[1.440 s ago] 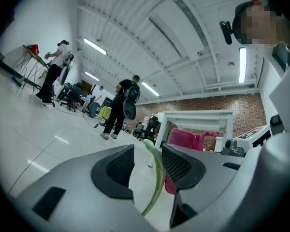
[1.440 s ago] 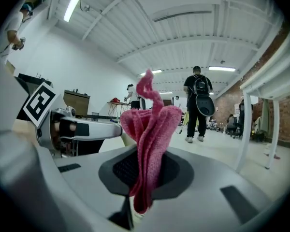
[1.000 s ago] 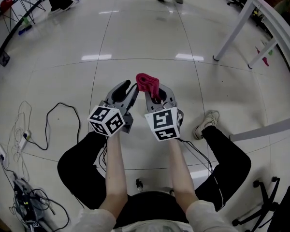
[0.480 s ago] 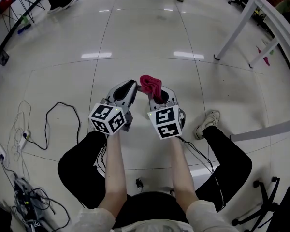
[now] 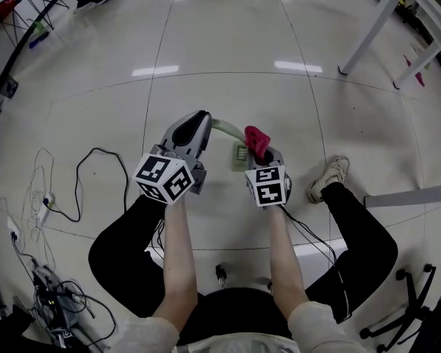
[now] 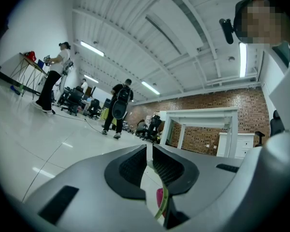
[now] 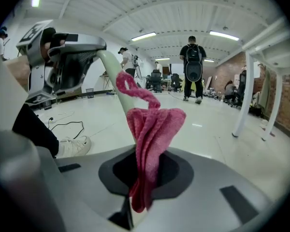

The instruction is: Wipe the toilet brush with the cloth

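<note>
My left gripper [image 5: 203,118] points level, and its jaws have just been closing on the pale green handle of the toilet brush [image 5: 226,127]. The handle curves right and down from the jaws to a small greenish head [image 5: 240,152]. In the left gripper view the handle [image 6: 162,203] runs down between the nearly shut pads [image 6: 170,166]. My right gripper [image 5: 257,150] sits just right of the brush, shut on a pink cloth [image 5: 256,137]. In the right gripper view the cloth [image 7: 150,129] stands bunched up out of the jaws, against the handle [image 7: 114,76].
A black cable [image 5: 95,157] and a power strip [image 5: 15,234] lie on the floor at the left. White table legs [image 5: 371,31] stand at the upper right, a chair base [image 5: 411,300] at the lower right. The person's shoe [image 5: 331,173] rests beside my right gripper. People stand far off [image 7: 192,69].
The left jaws went from open to closed. The right gripper sank and shifted right with the cloth. The brush handle and head now show between the two grippers.
</note>
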